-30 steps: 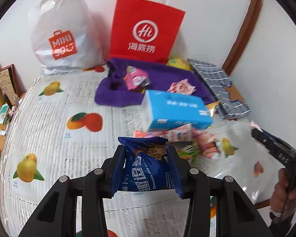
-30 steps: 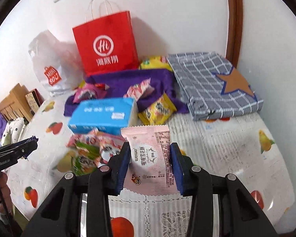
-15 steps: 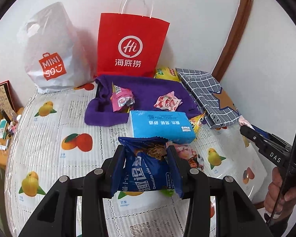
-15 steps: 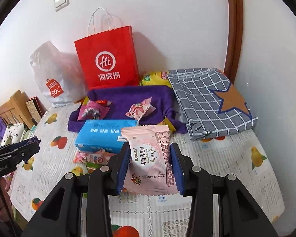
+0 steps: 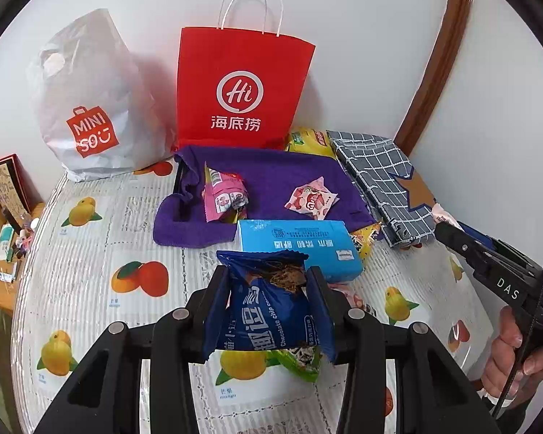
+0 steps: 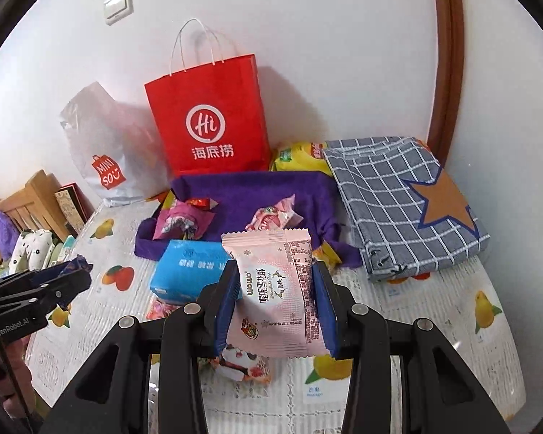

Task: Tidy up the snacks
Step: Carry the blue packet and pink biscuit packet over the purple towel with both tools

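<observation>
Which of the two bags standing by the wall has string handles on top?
The red paper bag. It has thin white string handles sticking up. The white plastic bag to its left only has a cut-out hole for a handle.

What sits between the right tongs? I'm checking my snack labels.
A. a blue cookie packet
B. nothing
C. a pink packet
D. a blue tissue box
C: in the right wrist view the right tongs are shut on the pink packet, both pads pressing its sides; the blue cookie packet is in the left tongs, and the tissue box lies on the table.
</observation>
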